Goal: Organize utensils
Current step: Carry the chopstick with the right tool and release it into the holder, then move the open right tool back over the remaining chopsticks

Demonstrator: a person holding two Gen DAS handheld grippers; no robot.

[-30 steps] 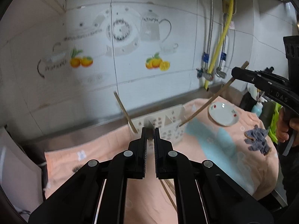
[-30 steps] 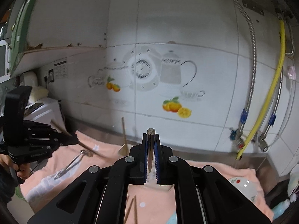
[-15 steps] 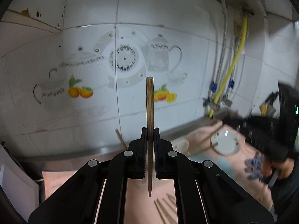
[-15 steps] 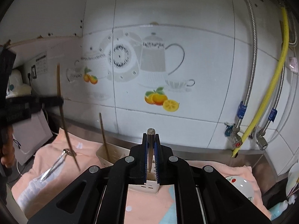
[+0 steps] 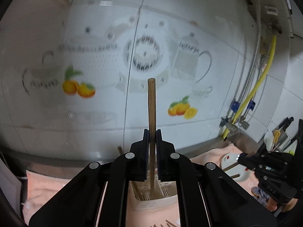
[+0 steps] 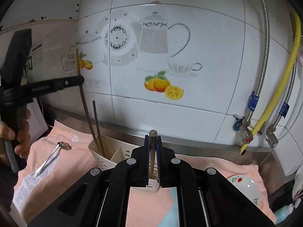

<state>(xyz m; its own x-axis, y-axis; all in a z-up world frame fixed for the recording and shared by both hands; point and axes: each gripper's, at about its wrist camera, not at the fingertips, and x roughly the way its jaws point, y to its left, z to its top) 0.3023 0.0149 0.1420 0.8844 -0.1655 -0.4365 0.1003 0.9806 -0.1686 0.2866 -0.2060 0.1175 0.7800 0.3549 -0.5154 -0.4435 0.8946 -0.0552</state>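
**Both grippers pinch a chopstick over the white caddy**

The left wrist view shows the left gripper [image 5: 151, 151] with its fingers pinching a wooden chopstick [image 5: 151, 113] that stands upright, its lower tip down inside the white utensil caddy [image 5: 151, 202] alongside another stick already leaning there. At the right edge of that view the right gripper [image 5: 244, 158] appears from the side, a stick slanting out of its tip across a white plate [image 5: 240, 177]. Loose chopsticks [image 5: 166, 224] lie on the pink cloth [image 5: 43, 185] at the bottom edge, seen only here.

The right wrist view shows what the other hides: the caddy's dividers, two sticks in its left compartment, and a slotted metal spoon [image 6: 51, 157] lying on the cloth well left of the caddy. Here the right gripper's fingers clamp a dark chopstick [image 6: 152, 147] seen end-on, pointing down toward the caddy's near right section. A hand [image 6: 20, 132] grips the left gripper's handle
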